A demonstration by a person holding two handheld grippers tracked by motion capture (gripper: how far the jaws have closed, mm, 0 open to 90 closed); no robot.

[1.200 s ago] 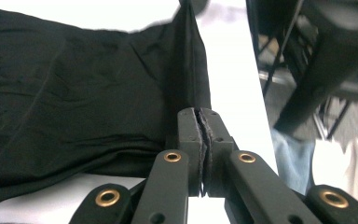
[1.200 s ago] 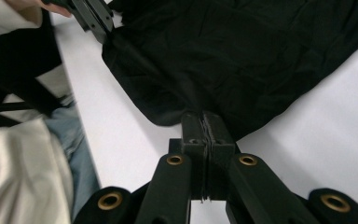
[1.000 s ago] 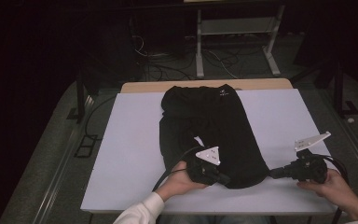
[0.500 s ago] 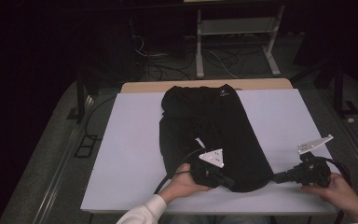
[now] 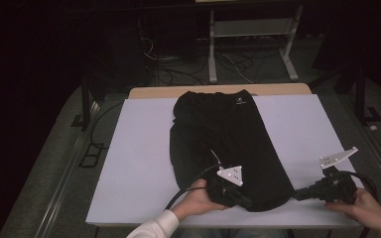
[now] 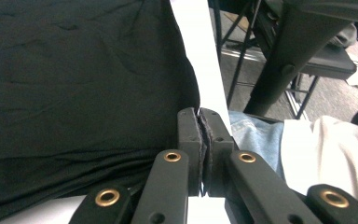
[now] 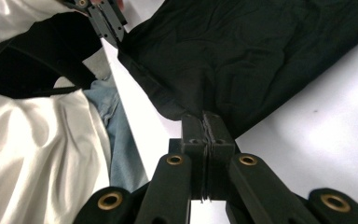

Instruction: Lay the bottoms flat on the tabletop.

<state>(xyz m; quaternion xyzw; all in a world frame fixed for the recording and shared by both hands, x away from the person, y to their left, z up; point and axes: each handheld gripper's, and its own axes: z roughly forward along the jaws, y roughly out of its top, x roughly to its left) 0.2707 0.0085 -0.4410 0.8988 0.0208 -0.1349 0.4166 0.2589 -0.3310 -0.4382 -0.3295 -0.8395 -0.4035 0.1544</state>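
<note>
A black garment lies flat down the middle of the white table, its near hem close to the near edge and its far end, with a small white label, reaching almost to the strip of bare wood at the far edge. Wide bare white surface lies on the left and right of it, the left side wholly free, while little room remains between the hem and the near edge. The cloth is dark, softly creased, with a folded hem band along its near side. The left gripper is clamped on the near-left corner of the hem, and the right gripper is clamped on the near-right corner, jaws pressed together with fabric pinched between the pads. In the high view both sets of jaws are hard to make out against the dark cloth, and the person's hands are partly cut off at the bottom.
</note>
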